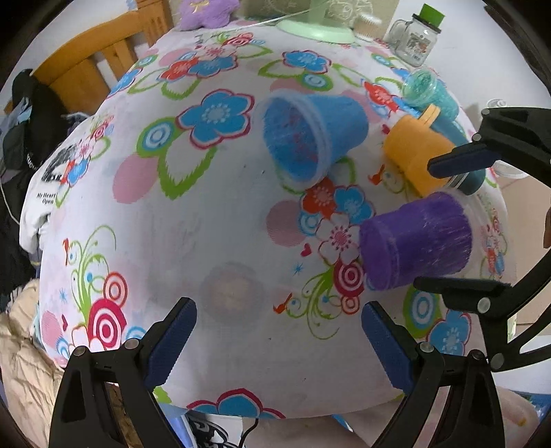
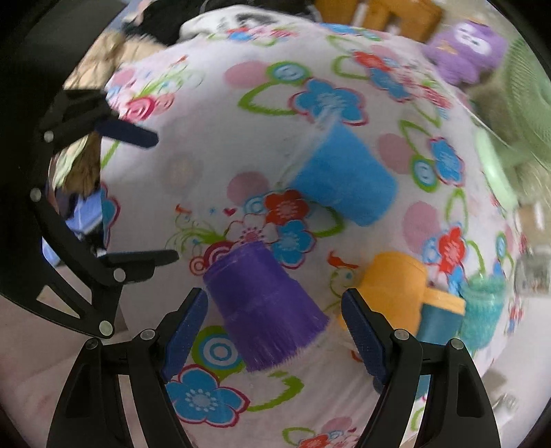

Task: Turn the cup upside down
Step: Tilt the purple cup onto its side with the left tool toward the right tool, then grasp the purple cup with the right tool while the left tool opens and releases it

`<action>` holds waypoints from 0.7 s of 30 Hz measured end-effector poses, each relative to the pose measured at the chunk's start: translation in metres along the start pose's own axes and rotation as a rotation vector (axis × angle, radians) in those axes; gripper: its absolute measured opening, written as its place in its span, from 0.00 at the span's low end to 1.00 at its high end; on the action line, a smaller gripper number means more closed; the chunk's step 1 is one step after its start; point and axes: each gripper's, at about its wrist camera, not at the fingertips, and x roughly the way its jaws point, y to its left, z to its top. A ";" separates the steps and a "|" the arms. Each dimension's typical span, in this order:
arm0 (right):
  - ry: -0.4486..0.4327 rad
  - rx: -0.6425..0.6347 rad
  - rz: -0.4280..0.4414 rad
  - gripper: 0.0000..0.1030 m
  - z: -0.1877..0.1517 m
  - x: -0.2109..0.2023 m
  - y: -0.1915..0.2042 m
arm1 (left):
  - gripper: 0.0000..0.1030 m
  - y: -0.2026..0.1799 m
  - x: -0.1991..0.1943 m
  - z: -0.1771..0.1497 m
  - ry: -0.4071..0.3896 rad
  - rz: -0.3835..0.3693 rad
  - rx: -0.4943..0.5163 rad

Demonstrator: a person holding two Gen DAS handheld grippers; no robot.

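A purple cup lies on its side on the flowered tablecloth, its base pointing away and its rim toward my right gripper. The right gripper is open, its blue pads either side of the cup's rim end, not touching. In the left wrist view the purple cup lies at the right with the right gripper around its rim end. A blue cup lies on its side, mouth toward me. My left gripper is open and empty above bare cloth.
An orange cup, a dark teal cup and a glittery teal cup lie at the right edge. A glass jar with a green lid, a green fan base and a purple plush stand at the back. A wooden headboard is left.
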 end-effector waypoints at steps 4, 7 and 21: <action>0.032 -0.053 0.019 0.80 0.003 0.014 0.007 | 0.95 0.005 0.007 -0.006 0.015 0.006 -0.028; 0.045 -0.082 0.022 0.80 0.005 0.022 0.011 | 0.95 0.010 0.011 -0.010 0.023 -0.001 -0.054; 0.081 -0.068 0.052 0.65 0.015 0.051 0.028 | 0.95 0.025 0.026 -0.011 0.048 0.002 -0.045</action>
